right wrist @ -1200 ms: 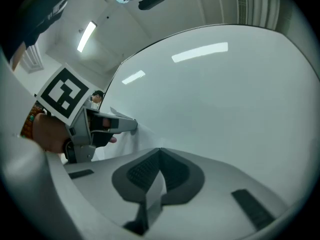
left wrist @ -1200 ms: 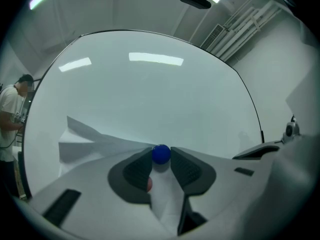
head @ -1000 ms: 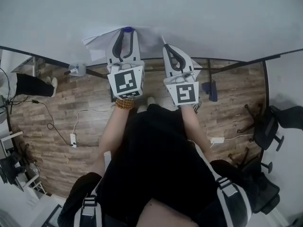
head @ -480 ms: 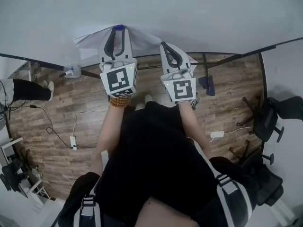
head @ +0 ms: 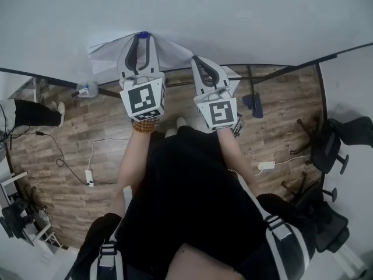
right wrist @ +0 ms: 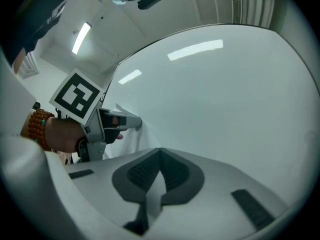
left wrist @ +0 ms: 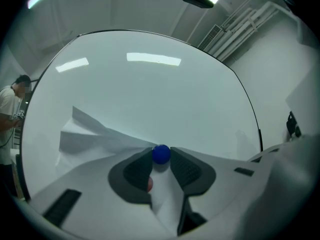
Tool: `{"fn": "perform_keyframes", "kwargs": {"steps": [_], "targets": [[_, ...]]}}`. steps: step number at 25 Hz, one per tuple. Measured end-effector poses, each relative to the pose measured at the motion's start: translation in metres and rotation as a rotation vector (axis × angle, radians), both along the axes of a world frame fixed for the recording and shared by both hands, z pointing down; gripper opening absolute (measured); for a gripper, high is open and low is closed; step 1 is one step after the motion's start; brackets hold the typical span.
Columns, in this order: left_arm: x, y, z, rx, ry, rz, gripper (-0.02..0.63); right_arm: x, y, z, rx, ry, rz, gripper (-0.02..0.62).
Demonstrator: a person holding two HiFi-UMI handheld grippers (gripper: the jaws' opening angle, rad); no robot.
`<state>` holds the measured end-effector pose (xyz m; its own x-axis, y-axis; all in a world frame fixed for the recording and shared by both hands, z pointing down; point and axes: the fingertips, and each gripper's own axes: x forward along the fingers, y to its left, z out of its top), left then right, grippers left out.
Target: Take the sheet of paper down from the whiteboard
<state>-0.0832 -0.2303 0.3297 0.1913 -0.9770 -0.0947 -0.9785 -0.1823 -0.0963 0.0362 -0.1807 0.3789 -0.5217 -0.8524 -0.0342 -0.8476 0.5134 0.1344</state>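
A white sheet of paper hangs creased on the whiteboard. A round blue magnet sits on the sheet's top edge, and my left gripper is shut on it, both fingertips touching the ball. In the head view this left gripper points at the board, with the magnet at its tip. To its right, my right gripper is shut on the paper's right part. In the right gripper view a strip of paper runs between the closed jaws of the right gripper, and the left gripper shows at the left.
Below the board is wooden floor with cables, a power strip and the board's stand. An office chair is at the right. Another person's legs show at the left; a person stands left of the board.
Both grippers keep their holds on magnet and paper. Only the head view has shifted, so that they show a little further left.
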Motion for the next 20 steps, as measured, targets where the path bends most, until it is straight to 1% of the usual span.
{"fn": "perform_keyframes", "kwargs": {"steps": [4,7,10,20], "targets": [[0.001,0.001,0.001,-0.001,0.004,0.001,0.118,0.002,0.003,-0.001,-0.002,-0.01,-0.005,-0.005],[0.001,0.002,0.0,0.001,0.008,0.002,0.118,0.002,0.009,0.002,-0.013,-0.011,-0.032,-0.005],[0.001,0.001,0.0,0.002,0.009,0.002,0.118,0.001,0.011,0.0,-0.011,-0.038,-0.053,-0.005],[0.002,0.002,0.0,0.003,0.009,0.005,0.118,0.002,0.013,0.0,-0.01,-0.04,-0.062,-0.005]]}}
